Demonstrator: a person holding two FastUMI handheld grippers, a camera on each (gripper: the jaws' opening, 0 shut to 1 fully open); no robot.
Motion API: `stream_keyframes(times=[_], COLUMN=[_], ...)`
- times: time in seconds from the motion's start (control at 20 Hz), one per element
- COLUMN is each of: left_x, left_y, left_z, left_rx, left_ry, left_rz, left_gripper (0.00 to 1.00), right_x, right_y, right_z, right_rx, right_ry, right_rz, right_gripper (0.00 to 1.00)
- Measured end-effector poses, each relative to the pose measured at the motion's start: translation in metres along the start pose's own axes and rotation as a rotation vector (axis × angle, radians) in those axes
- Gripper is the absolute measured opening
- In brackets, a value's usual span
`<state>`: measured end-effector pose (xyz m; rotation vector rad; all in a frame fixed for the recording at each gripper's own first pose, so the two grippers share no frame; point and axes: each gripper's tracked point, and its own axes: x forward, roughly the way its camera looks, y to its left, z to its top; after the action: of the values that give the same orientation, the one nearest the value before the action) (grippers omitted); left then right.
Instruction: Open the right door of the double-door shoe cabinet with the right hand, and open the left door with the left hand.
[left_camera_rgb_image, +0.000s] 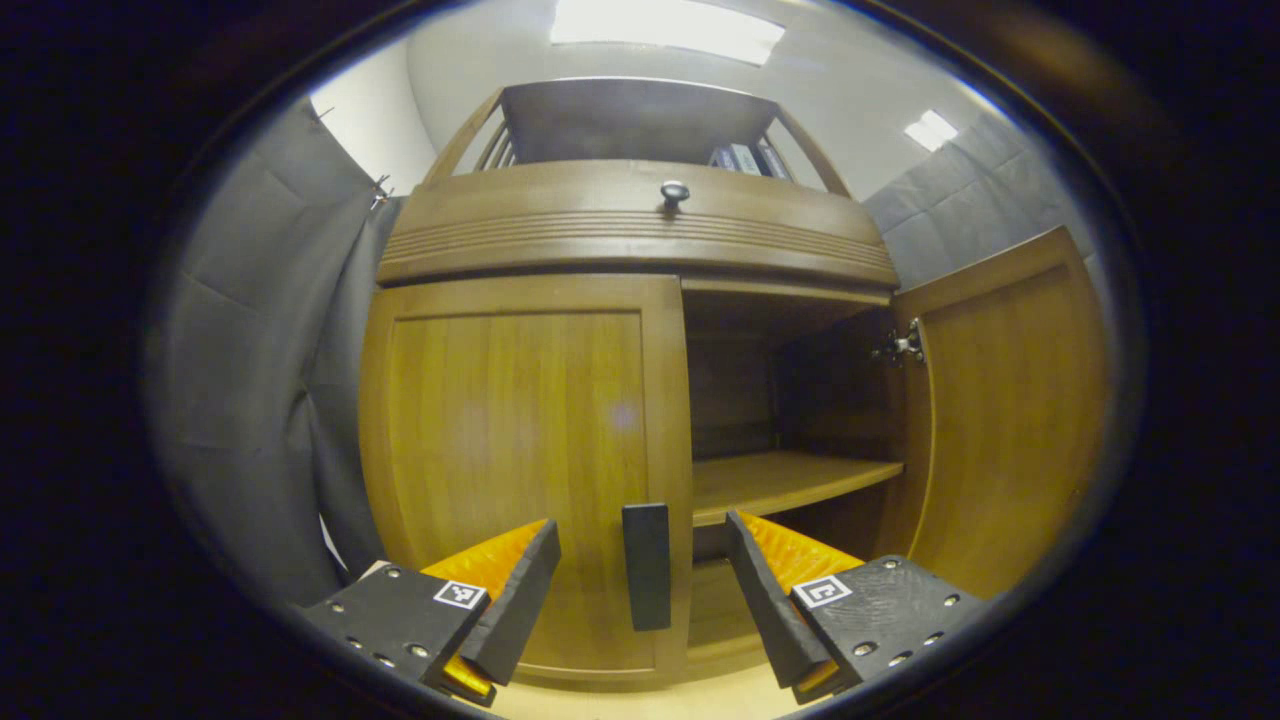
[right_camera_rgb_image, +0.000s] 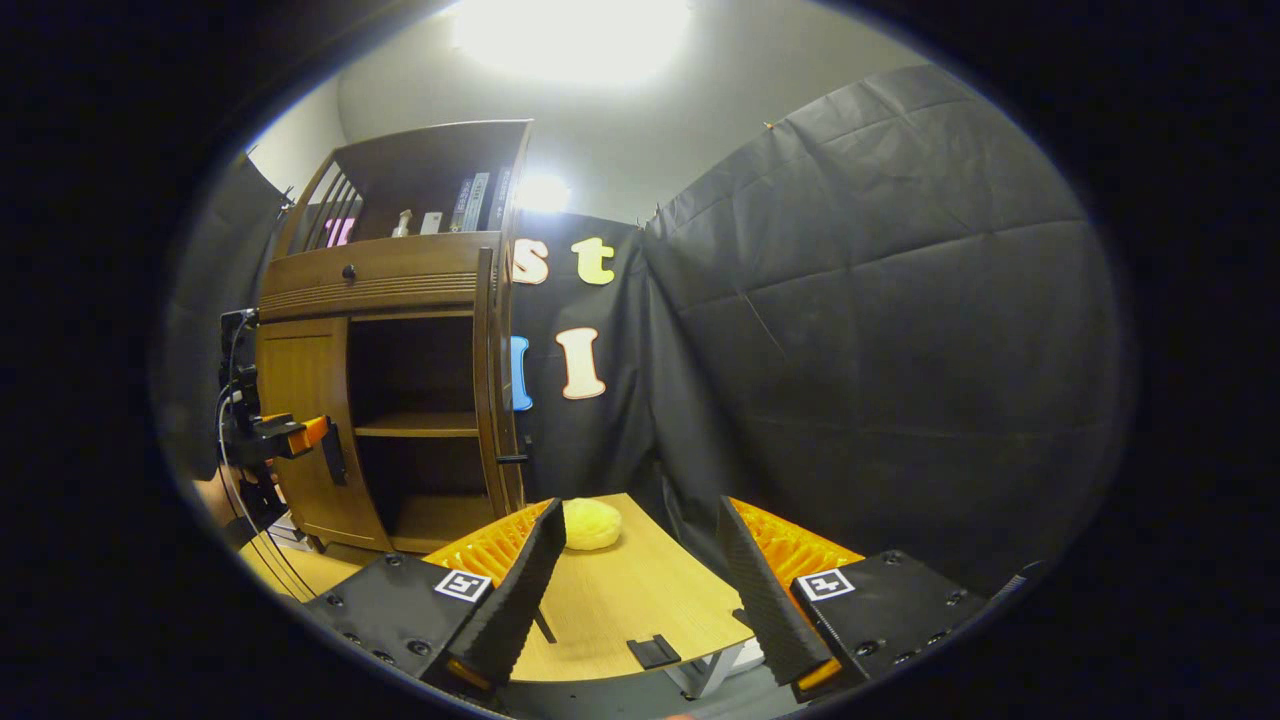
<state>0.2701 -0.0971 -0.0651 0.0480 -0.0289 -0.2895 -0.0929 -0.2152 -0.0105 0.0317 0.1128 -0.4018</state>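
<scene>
**Desk:** What have you got on the left side?

**Me:** My left gripper (left_camera_rgb_image: 640, 590) is spread wide, nothing between its fingers. It faces the shoe cabinet (left_camera_rgb_image: 640, 230) head-on. The left door (left_camera_rgb_image: 520, 450) is shut, and its dark upright handle (left_camera_rgb_image: 647, 565) stands right in the gap between my fingers, near the door's inner edge. I can't tell how close the pads are to it; neither touches it.

**Desk:** And the right door?

**Me:** The right door (left_camera_rgb_image: 1000, 410) is swung well out, hinge (left_camera_rgb_image: 903, 345) showing, so I see the bare shelf (left_camera_rgb_image: 790, 480) and the dark inside. Above, there's a drawer front with a small round knob (left_camera_rgb_image: 674, 192).

**Desk:** Right hand?

**Me:** My right gripper (right_camera_rgb_image: 640, 590) is apart from the cabinet, jaws wide, holding nothing. It hangs over a light wooden table (right_camera_rgb_image: 640, 600) with a yellow round thing (right_camera_rgb_image: 592, 523) at its far end. From here the cabinet sits off to the left, the right door edge-on to me, and I can see the left gripper at the closed left door.
</scene>
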Motion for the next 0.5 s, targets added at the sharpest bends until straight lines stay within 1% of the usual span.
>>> stream_keyframes(times=[0.3, 0.5], left_x=[0.027, 0.042], left_y=[-0.003, -0.004], left_z=[-0.027, -0.046], left_rx=[0.013, -0.018], left_ry=[0.037, 0.075], left_rz=[0.018, -0.005], left_gripper=[0.95, 0.83], right_x=[-0.006, -0.009], right_y=[0.000, -0.003], right_z=[-0.002, -0.008], right_rx=[-0.005, -0.005], right_ry=[0.008, 0.022], right_rz=[-0.009, -0.009], right_gripper=[0.95, 0.95])
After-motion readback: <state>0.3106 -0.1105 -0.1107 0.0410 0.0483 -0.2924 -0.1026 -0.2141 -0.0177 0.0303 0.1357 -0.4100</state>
